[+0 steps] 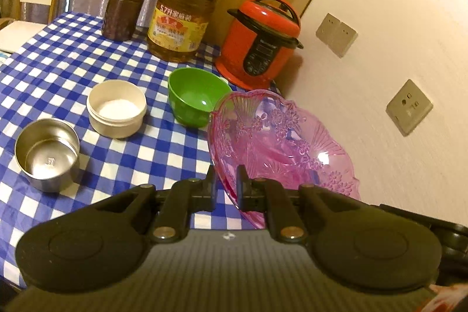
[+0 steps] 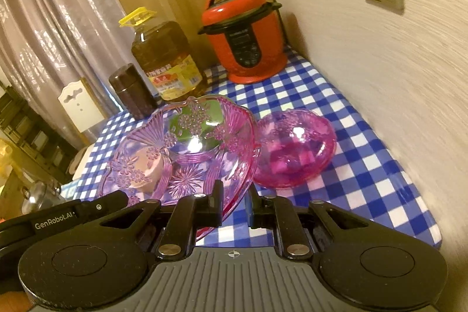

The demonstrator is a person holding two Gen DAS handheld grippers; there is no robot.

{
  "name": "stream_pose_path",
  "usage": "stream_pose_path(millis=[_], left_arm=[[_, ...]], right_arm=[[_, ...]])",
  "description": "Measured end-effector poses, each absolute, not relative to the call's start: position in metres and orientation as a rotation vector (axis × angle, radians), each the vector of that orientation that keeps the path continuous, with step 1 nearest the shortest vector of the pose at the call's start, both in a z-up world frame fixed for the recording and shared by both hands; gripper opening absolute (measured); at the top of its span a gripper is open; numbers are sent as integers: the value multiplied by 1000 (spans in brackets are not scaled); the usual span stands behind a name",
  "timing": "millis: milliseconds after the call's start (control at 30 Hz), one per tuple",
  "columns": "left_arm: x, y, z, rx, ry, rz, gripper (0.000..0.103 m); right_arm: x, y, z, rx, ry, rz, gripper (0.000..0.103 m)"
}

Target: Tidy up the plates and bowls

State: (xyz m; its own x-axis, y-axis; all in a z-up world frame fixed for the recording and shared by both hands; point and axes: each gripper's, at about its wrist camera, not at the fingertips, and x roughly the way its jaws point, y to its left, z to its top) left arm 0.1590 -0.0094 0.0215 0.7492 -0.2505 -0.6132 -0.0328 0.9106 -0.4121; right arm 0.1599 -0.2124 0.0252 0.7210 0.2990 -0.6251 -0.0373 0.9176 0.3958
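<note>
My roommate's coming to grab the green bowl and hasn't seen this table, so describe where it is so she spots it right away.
Find the red pressure cooker at the back of the blue checked table, near the wall. The green bowl stands just in front of it, between a white round tub and the pink patterned glass plate. It is the only green, opaque plastic bowl there.

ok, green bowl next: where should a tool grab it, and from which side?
Take the green bowl by its thin rim: one finger inside, one outside, coming from above on the near-left side. It stands upright and open, its walls flare too wide to span, and the raised pink dish crowds its right.
</note>
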Motion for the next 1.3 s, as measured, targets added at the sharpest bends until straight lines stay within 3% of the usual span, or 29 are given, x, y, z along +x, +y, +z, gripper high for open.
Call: stream_pose_path(millis=[1300], left_arm=[[172, -68, -17, -337, 838, -209, 11]], right_arm=[[148, -274, -17, 446, 807, 103, 15]])
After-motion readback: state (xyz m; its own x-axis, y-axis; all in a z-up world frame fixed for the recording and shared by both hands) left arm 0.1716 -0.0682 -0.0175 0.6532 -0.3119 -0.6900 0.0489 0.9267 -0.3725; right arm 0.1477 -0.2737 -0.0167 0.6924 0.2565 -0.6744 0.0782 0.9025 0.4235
